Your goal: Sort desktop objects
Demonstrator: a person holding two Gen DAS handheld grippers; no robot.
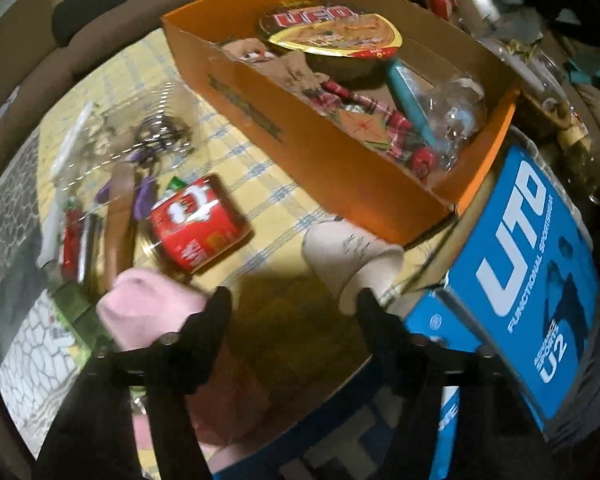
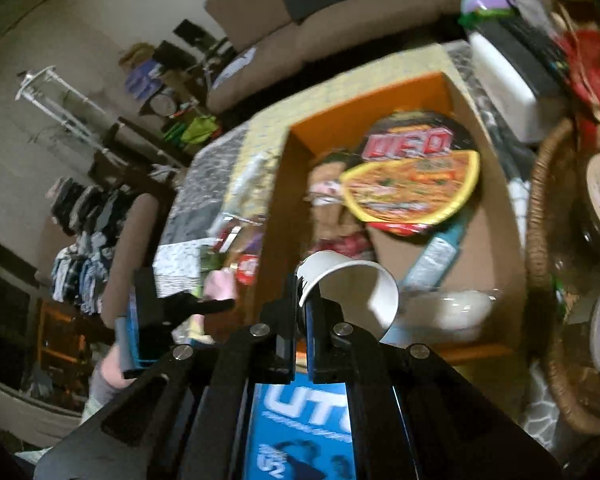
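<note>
My right gripper [image 2: 300, 300] is shut on the rim of a white paper cup [image 2: 352, 290], held tilted over the near end of the orange cardboard box [image 2: 278, 216]. The cup also shows in the left wrist view [image 1: 354, 256], in the air near the box's corner [image 1: 440, 216]. My left gripper [image 1: 294, 300] is open and empty above the table, its fingers wide apart. A red can [image 1: 198, 224] lies on its side on the yellow checked cloth [image 1: 260, 176]. A pink cloth [image 1: 152, 304] lies by the left finger.
The box holds a UFO noodle bowl [image 2: 412, 184], a soft toy [image 1: 256, 54], a teal tube [image 1: 410, 96] and clear plastic [image 1: 456, 112]. A blue UTO box [image 1: 520, 264] stands at the right. Pens and keys [image 1: 112, 200] lie at the left. A wicker basket [image 2: 540, 240] stands right of the box.
</note>
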